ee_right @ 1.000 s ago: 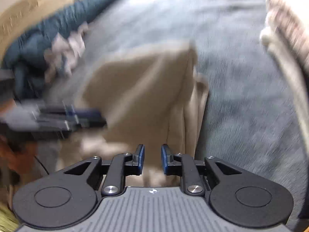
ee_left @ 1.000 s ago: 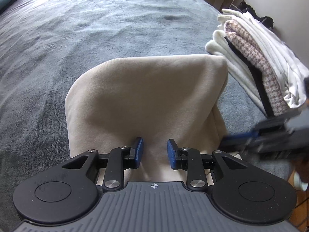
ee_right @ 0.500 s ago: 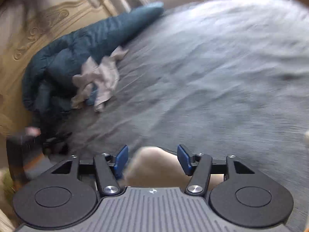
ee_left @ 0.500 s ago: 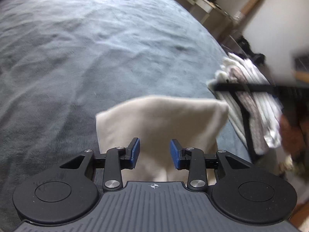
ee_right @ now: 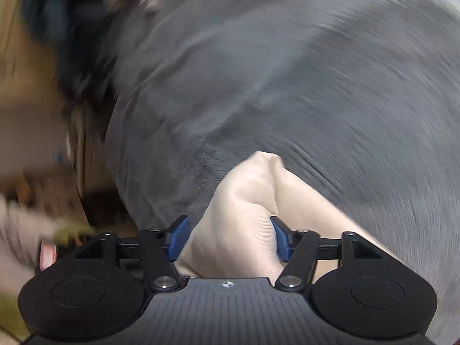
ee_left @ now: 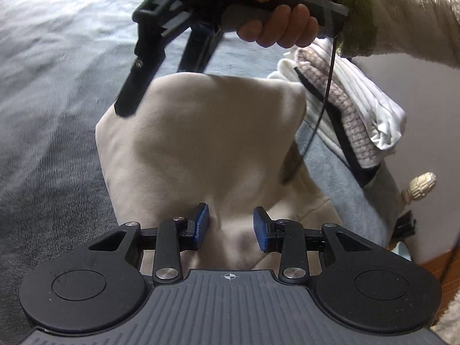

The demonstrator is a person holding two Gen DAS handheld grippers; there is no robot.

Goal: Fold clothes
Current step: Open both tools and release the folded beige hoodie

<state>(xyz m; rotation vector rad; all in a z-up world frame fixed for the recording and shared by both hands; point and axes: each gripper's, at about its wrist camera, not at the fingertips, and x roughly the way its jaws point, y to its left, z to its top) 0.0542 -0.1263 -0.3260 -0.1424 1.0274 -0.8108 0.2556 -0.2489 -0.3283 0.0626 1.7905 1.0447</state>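
The beige garment (ee_left: 207, 143) lies folded on the grey bedspread (ee_left: 51, 92), directly ahead of the left gripper (ee_left: 230, 228) and reaching back between its blue pads, which stand partly apart with cloth bunched in the gap; whether they pinch it cannot be told. A second ago the right gripper (ee_left: 161, 86) sat low at the near right of the left one, beside the garment's edge; it has since swung across and now hangs over the far left corner of the fold, carried by the right hand (ee_left: 279, 26) in a fleecy sleeve (ee_left: 402, 14). In the right wrist view, a raised corner of the garment (ee_right: 253, 207) now fills the space between the right gripper (ee_right: 228, 237) fingers, where half a second earlier only a small bump of cloth showed. Its jaws have just been opening and stand wide, the cloth between them; the right pad looks to touch it, while a narrow gap shows at the left pad, so no firm grip is evident. To the right of the left gripper stands the stack of folded clothes (ee_left: 353, 109). The likely reading is that the fold is complete, and that both grippers are placed at opposite ends to lift the bundle toward that stack.
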